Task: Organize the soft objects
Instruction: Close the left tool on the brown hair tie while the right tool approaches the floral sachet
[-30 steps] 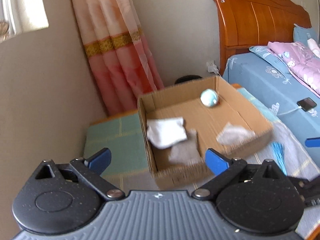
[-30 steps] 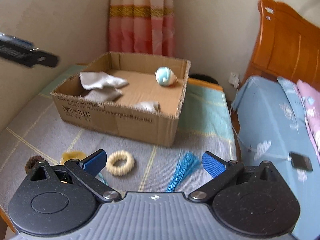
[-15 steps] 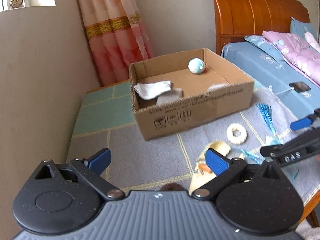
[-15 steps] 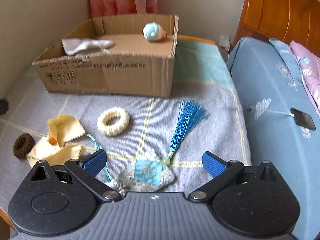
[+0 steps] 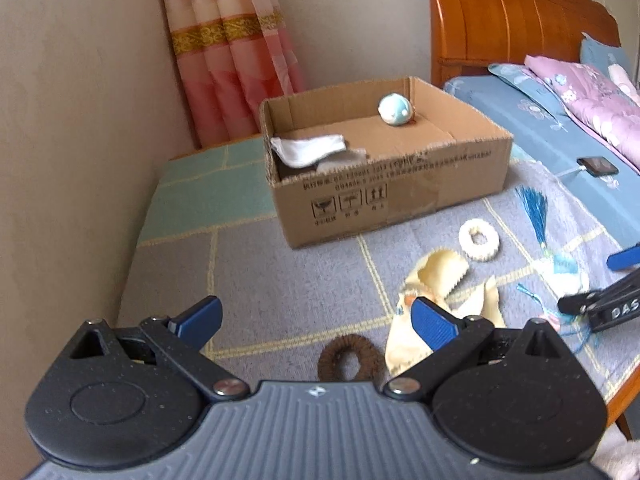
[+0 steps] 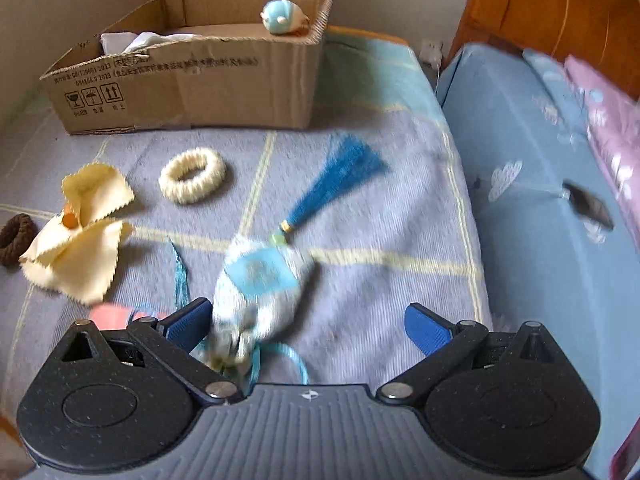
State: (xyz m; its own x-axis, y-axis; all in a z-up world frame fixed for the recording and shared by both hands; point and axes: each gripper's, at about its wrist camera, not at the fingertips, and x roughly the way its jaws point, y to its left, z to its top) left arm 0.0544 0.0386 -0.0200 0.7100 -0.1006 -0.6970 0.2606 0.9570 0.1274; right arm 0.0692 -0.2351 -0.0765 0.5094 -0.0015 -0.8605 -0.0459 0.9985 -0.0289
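Note:
A cardboard box [image 5: 400,184] [image 6: 192,80] stands on the blanket and holds white cloths [image 5: 308,150] and a pale blue plush ball [image 5: 395,109] [image 6: 284,18]. In front of it lie a cream ring [image 5: 478,239] [image 6: 192,176], a yellow cloth [image 5: 440,276] [image 6: 80,236], a brown hair tie [image 5: 350,358] [image 6: 14,236] and a sachet [image 6: 260,280] with a blue tassel [image 6: 340,172]. My left gripper [image 5: 316,320] hangs open above the hair tie. My right gripper [image 6: 308,320] is open, low over the sachet, which lies by its left finger.
A plaid blanket [image 5: 280,280] covers the low table against the wall [image 5: 72,160]. A bed with a blue sheet [image 6: 540,220] and a wooden headboard [image 5: 512,24] stands on the right; a phone on a cable [image 5: 598,165] lies on it. A curtain [image 5: 232,60] hangs behind the box.
Both grippers have drawn back from the box and dropped toward the blanket. The right one has come down close over the sachet; the left now looks over the hair tie and yellow cloth.

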